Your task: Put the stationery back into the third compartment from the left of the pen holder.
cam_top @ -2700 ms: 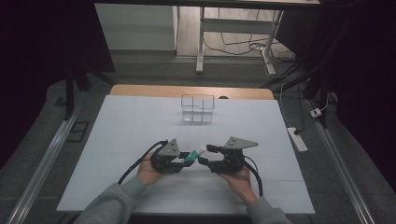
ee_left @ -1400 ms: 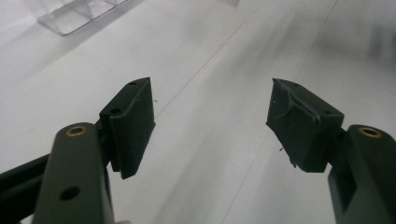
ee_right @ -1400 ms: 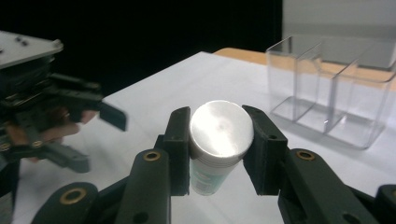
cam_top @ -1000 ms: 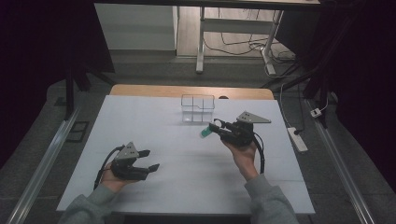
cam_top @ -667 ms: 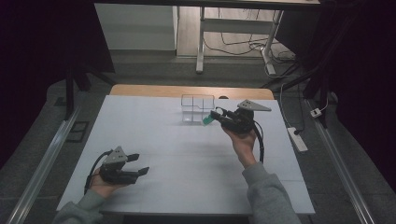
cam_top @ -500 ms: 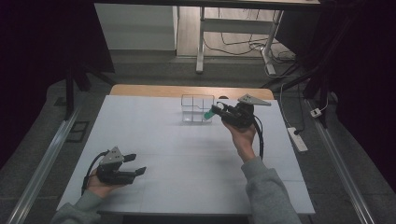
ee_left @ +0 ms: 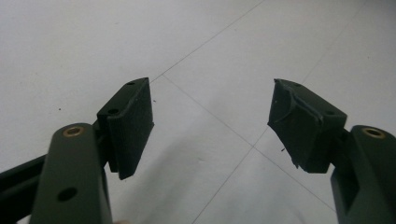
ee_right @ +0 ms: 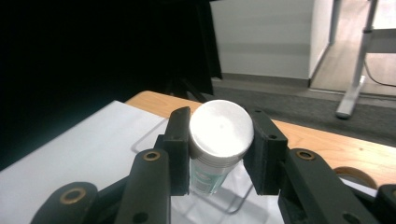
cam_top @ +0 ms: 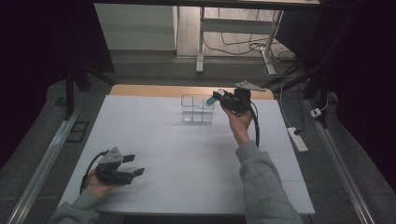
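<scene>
Count of things on and around the table

Two grippers: the left gripper (cam_top: 132, 165), jaws apart, at the table's near left, and the right gripper (cam_top: 215, 98), closed on the one green-and-white tube (cam_top: 212, 99). One clear wire rack (cam_top: 197, 108) stands on one white table (cam_top: 187, 154). Two hands hold the grippers: left hand (cam_top: 99, 185), right hand (cam_top: 239, 122). One power strip (cam_top: 297, 139) lies on the floor.

The table (cam_top: 187, 154) is covered by a white sheet marked with thin grid lines, and a strip of bare wood shows along its far edge. A clear, open-topped box with compartments (cam_top: 197, 108) stands on the sheet near that far edge, about midway across. The left hand (cam_top: 100, 184) rests on the sheet near the front left corner.
</scene>
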Demonstrator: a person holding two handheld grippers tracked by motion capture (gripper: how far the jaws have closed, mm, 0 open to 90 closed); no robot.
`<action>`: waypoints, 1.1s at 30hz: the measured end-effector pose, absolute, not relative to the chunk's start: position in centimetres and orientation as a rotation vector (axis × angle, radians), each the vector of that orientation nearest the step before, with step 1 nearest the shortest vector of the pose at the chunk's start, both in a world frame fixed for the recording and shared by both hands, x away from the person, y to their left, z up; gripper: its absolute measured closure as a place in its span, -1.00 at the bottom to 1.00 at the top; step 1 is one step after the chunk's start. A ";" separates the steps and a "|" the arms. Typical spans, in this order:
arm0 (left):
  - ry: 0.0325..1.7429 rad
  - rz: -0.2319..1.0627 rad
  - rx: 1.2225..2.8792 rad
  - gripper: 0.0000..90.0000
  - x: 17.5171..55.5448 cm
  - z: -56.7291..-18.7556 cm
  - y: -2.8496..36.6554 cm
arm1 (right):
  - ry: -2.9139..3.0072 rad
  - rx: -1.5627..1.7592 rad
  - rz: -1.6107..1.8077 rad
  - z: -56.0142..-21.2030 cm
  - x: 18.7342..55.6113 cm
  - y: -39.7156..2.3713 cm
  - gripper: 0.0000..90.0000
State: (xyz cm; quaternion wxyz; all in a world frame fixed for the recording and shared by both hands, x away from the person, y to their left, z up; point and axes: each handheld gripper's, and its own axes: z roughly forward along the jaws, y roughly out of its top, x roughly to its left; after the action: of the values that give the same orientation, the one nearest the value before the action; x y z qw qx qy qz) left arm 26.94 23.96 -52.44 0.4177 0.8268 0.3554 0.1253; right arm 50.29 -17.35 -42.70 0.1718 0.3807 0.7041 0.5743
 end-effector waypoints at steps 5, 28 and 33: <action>0.898 0.311 2.071 -0.34 27.0 -52.4 24.1 | 2.011 1.098 1.592 -43.4 51.4 -16.7 0.42; 0.904 0.316 2.071 -0.37 26.9 -52.4 24.0 | 2.152 1.021 1.529 -44.3 45.8 -19.7 -0.01; 0.905 0.313 2.070 -0.37 27.0 -52.4 24.0 | 2.209 0.996 1.488 -45.4 43.3 -21.0 -0.02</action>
State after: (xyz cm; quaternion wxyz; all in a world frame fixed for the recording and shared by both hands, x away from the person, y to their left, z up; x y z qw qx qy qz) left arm 27.00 24.04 -52.43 0.4170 0.8249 0.3607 0.1249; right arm 43.31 -21.02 -45.37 0.1484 0.3463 0.7683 0.5174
